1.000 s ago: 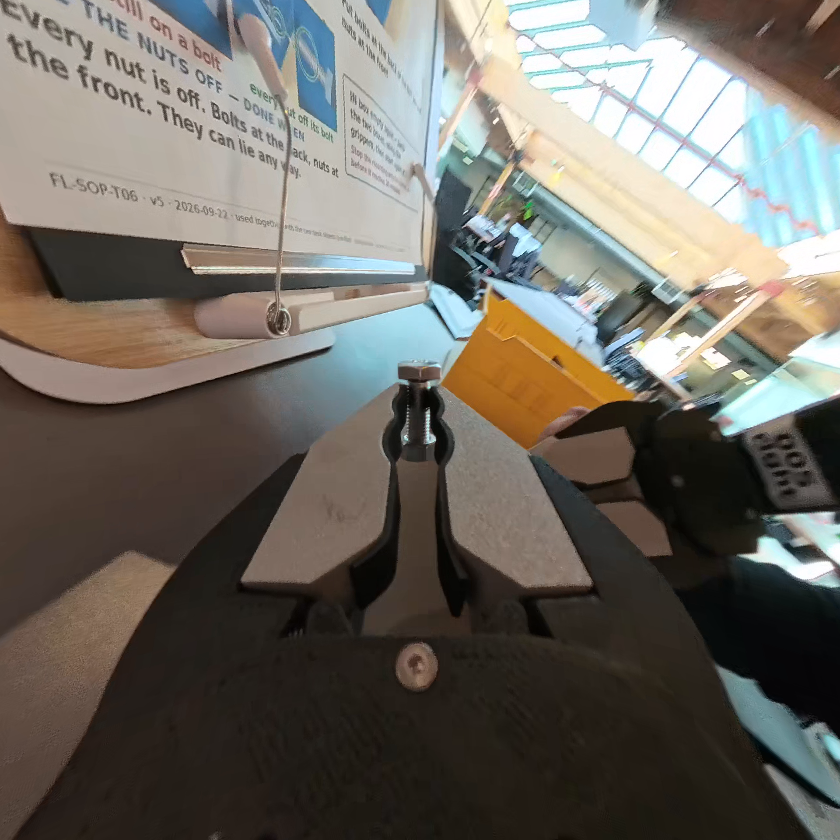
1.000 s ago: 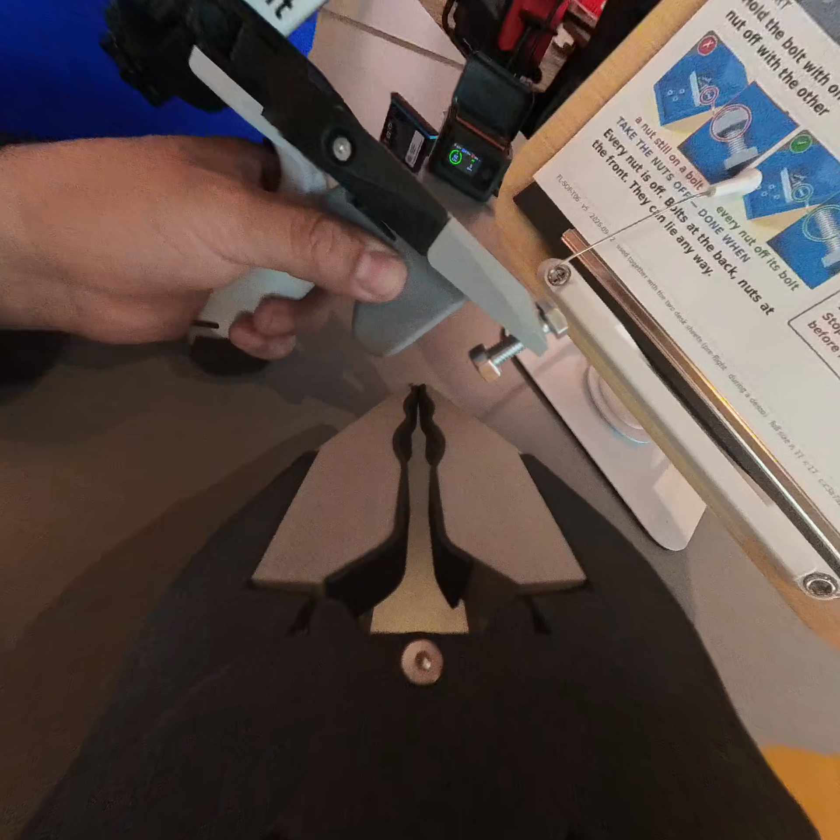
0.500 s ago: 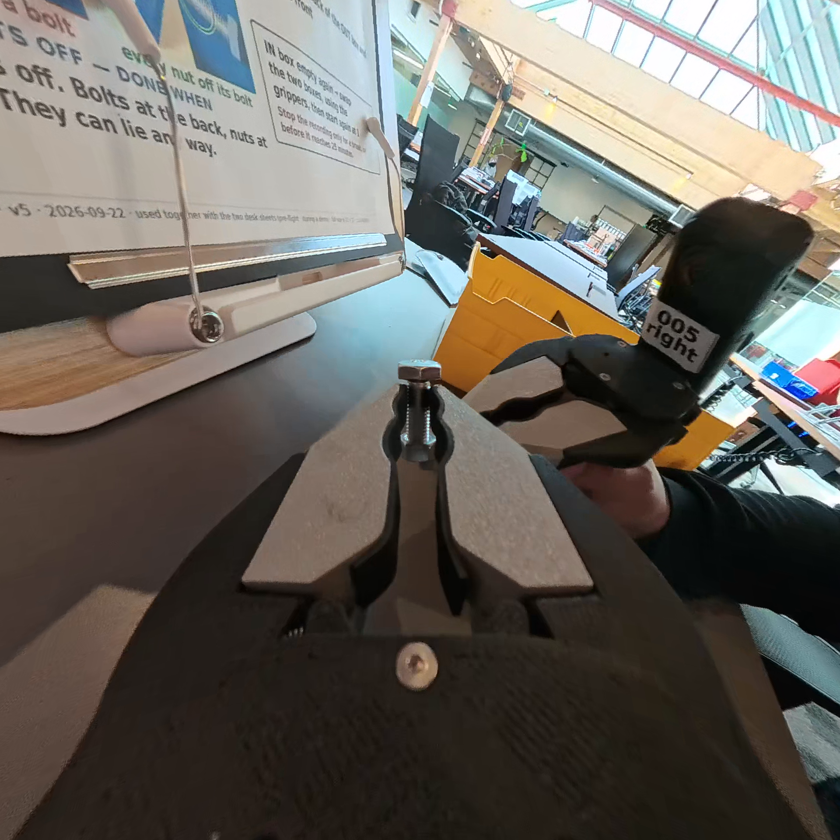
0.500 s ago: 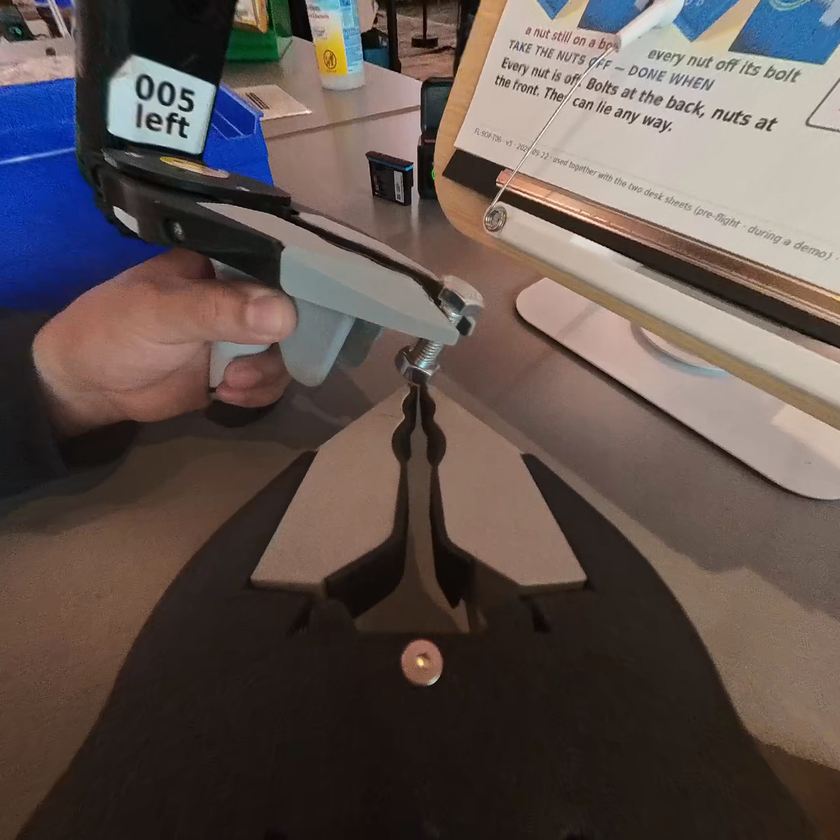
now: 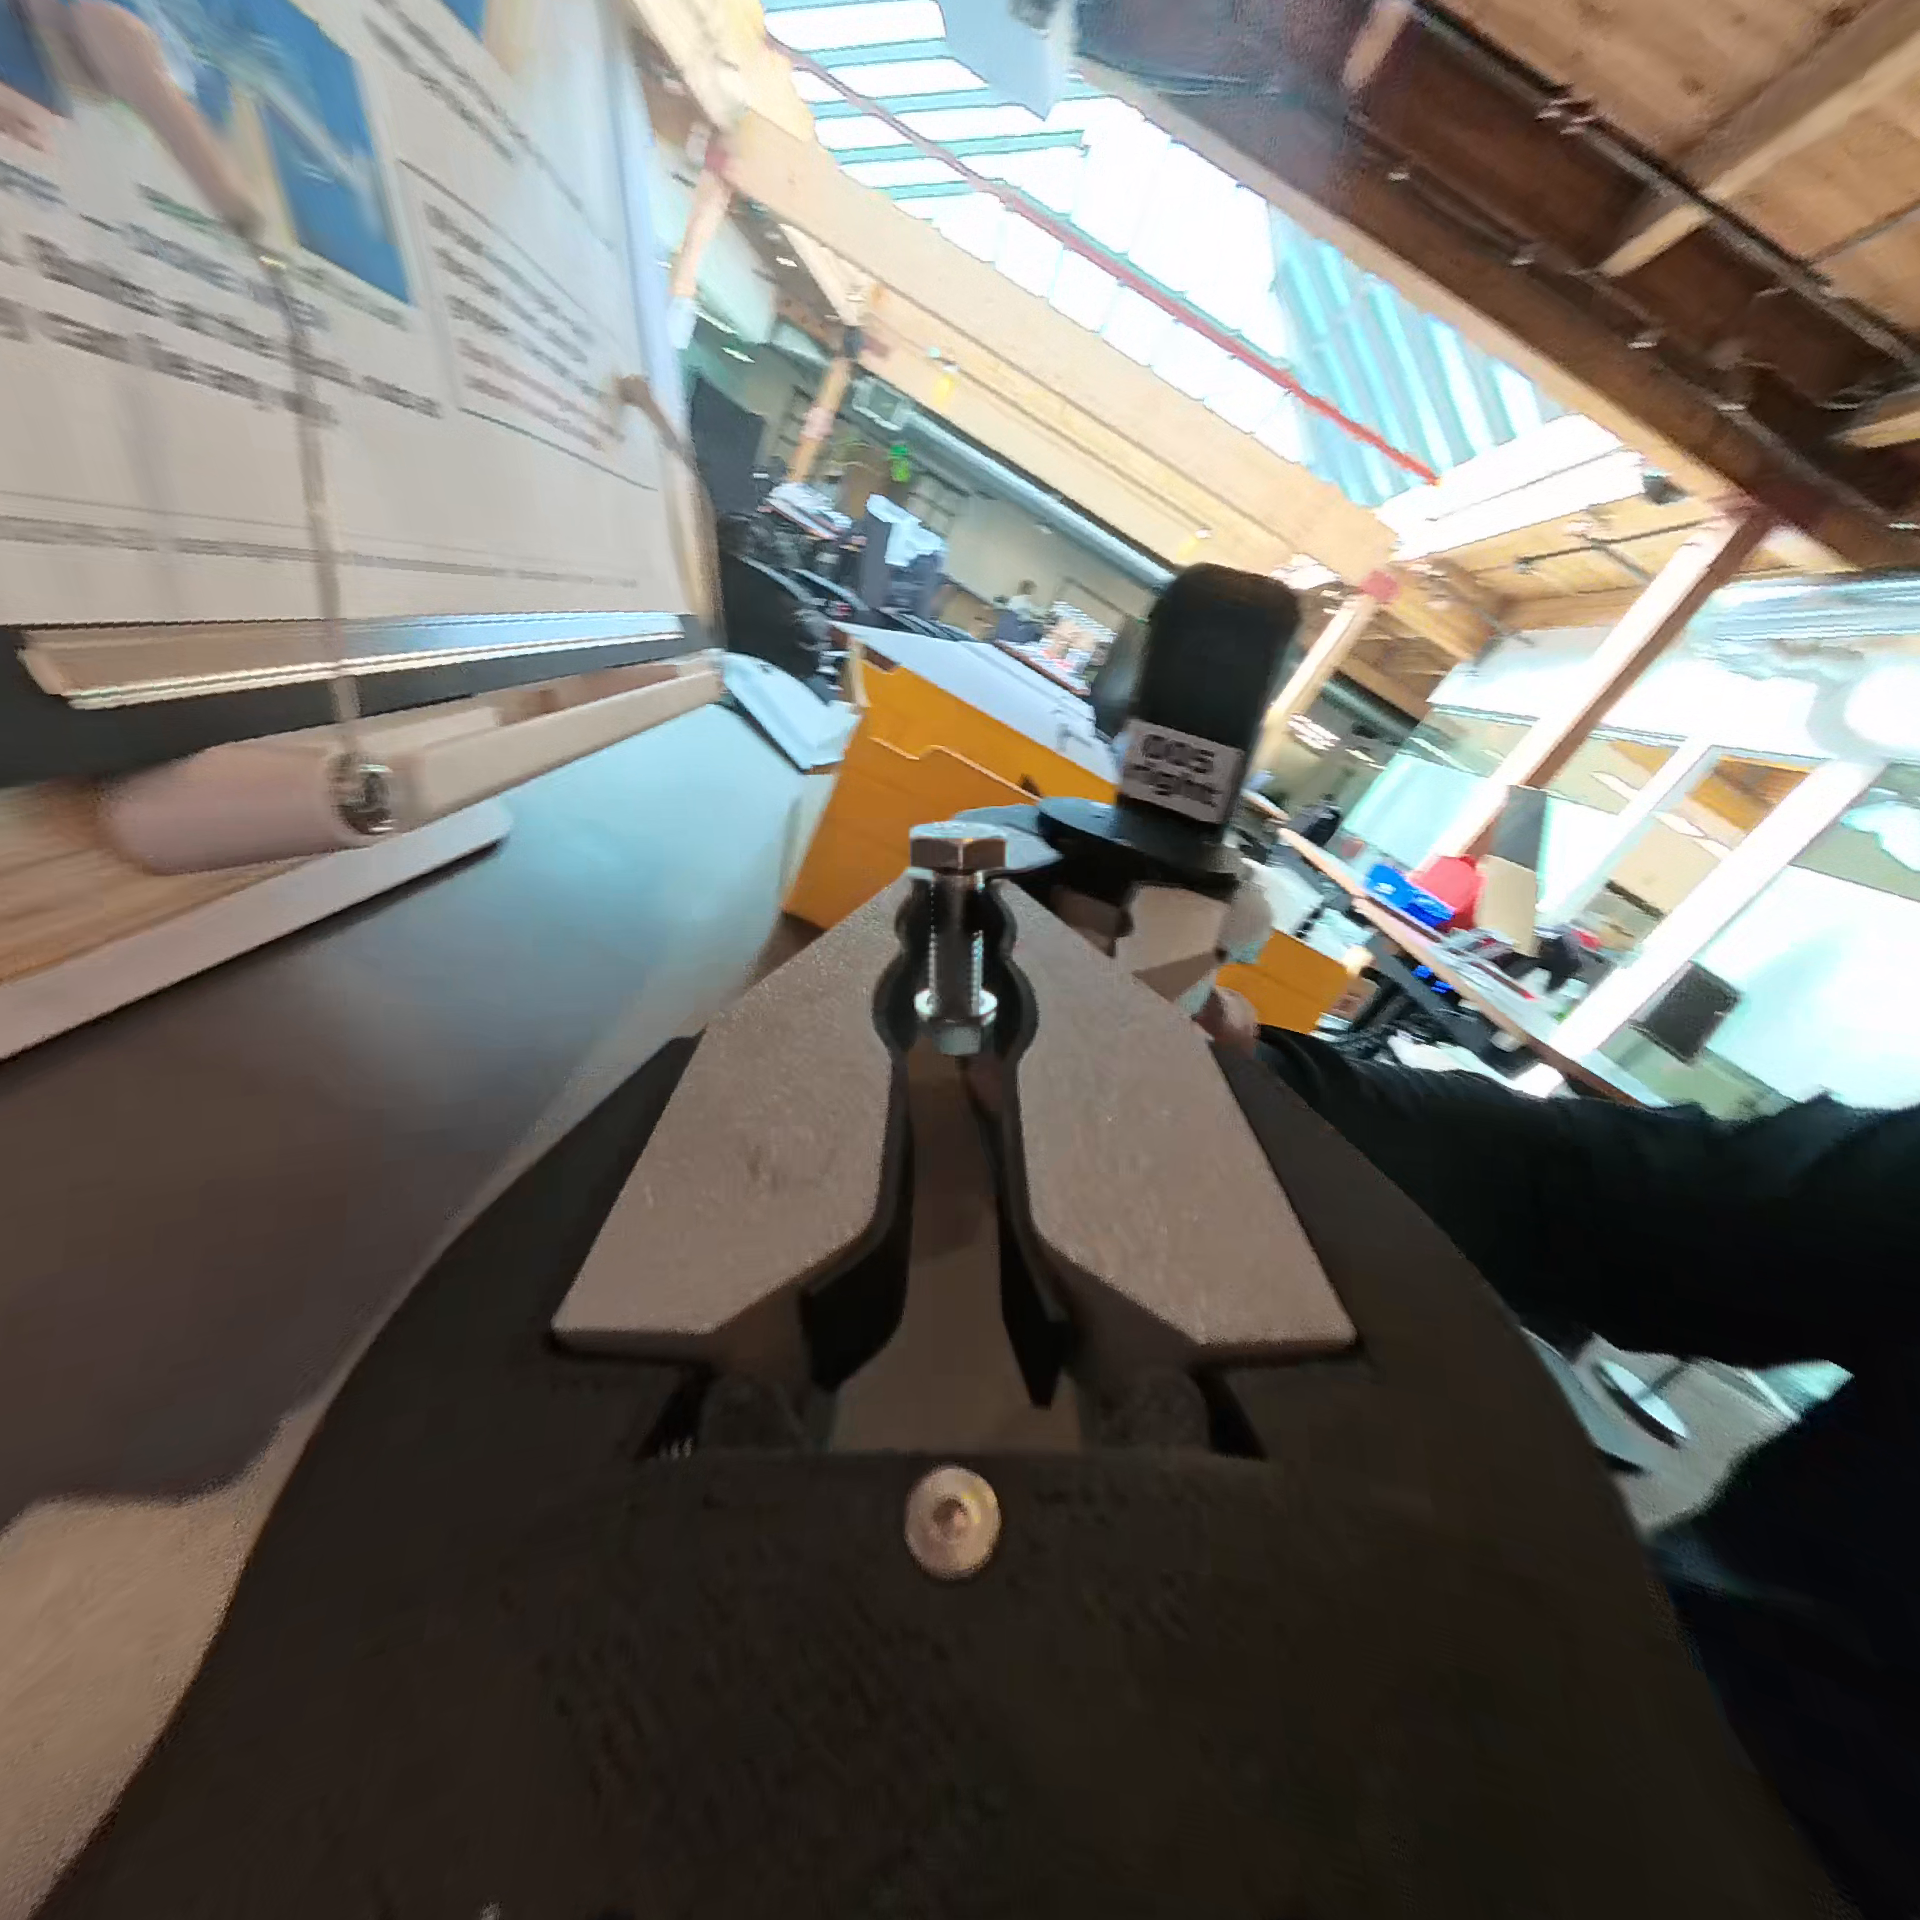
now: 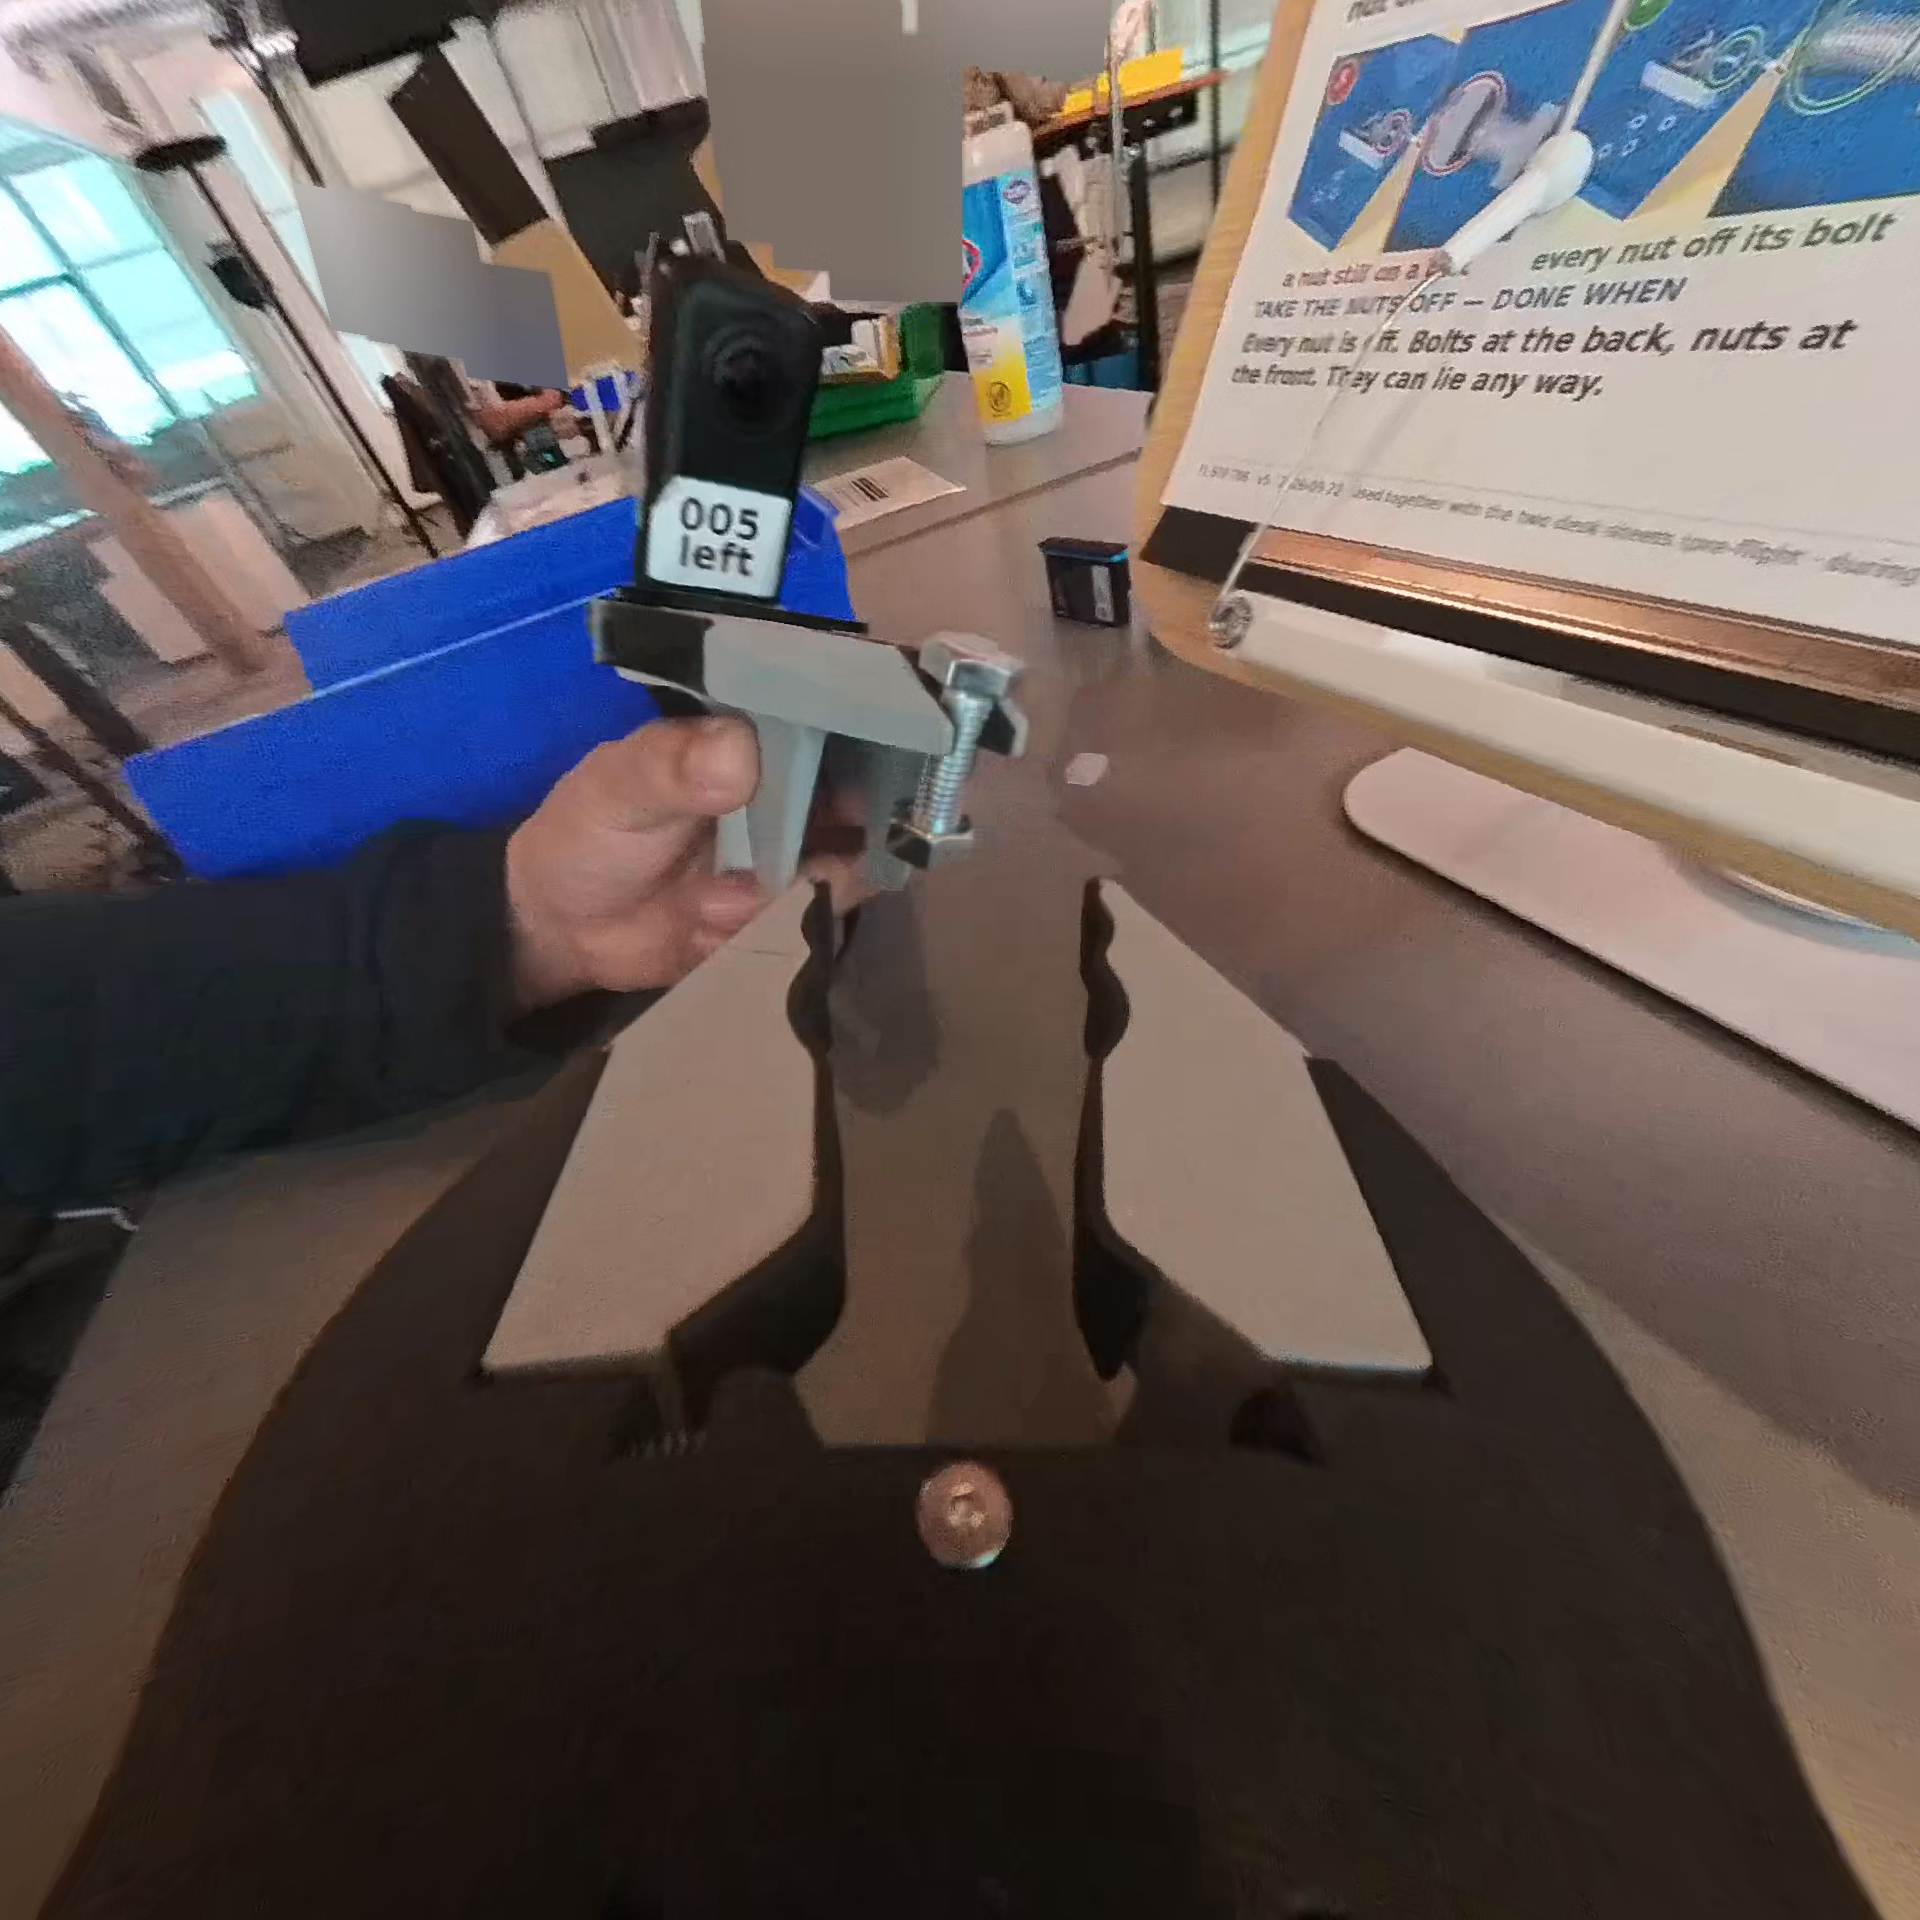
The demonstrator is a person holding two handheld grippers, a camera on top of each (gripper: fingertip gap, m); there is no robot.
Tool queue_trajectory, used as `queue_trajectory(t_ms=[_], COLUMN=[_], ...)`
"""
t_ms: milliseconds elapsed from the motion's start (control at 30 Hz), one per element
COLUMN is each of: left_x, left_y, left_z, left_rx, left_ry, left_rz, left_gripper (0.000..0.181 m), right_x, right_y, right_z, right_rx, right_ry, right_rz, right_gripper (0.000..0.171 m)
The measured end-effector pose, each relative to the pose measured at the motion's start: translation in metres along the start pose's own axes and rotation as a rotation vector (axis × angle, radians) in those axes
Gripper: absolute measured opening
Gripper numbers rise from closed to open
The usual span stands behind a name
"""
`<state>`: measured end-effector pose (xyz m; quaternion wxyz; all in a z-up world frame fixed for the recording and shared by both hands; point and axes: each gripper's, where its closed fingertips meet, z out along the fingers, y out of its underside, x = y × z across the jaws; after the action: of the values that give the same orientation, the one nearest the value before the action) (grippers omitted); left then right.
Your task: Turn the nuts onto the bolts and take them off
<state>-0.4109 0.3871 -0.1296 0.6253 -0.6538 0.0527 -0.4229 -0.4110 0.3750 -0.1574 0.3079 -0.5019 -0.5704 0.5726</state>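
Note:
My left gripper [image 5: 954, 920] is shut on a silver bolt [image 5: 954, 935], gripping the shank just under the hex head. A hex nut [image 5: 954, 1006] sits on the thread at the bolt's near end. In the right wrist view the left gripper [image 6: 940, 717] holds the bolt [image 6: 958, 743] nearly upright, head up, with the nut [image 6: 935, 836] at the bottom. My right gripper [image 6: 956, 904] is open and empty, its fingertips [image 6: 821, 914] just below and in front of the nut, not touching it. It also shows in the left wrist view [image 5: 1039, 844], behind the bolt head.
A wooden document stand with an instruction sheet [image 6: 1558, 364] and white base [image 6: 1538, 852] stands at the right. A blue bin [image 6: 436, 686], a small black device [image 6: 1086, 577] and a wipes bottle [image 6: 1008, 270] lie beyond. A yellow bin [image 5: 914, 790] sits past the dark table [image 5: 312, 1091]. Left and right tips are no more than a few centimetres apart.
My right gripper has opened from shut and sits under the nut. The left gripper has levelled out, so the bolt stands more upright.

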Motion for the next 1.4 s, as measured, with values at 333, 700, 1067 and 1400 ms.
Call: queue_trajectory(t_ms=[333,700,1067,1400], left_x=[0.017,0.016,0.008,0.007], left_y=[0.007,0.001,-0.004,0.001], left_z=[0.008,0.006,0.001,0.007], left_rx=[-0.045,-0.004,0.023,0.001], left_ry=[0.027,0.033,-0.028,-0.072], left_rz=[0.159,0.102,0.113,0.164], left_gripper=[0.007,0.007,0.007,0.007], right_x=[-0.027,-0.013,-0.008,-0.009], right_y=[-0.004,-0.01,-0.015,0.0], right_z=[0.0,-0.003,-0.012,0.002], right_rx=[0.017,0.061,0.096,-0.005], right_ry=[-0.19,-0.11,-0.124,-0.04], right_rz=[0.047,0.038,0.107,-0.02], right_gripper=[0.03,0.044,0.034,0.016])
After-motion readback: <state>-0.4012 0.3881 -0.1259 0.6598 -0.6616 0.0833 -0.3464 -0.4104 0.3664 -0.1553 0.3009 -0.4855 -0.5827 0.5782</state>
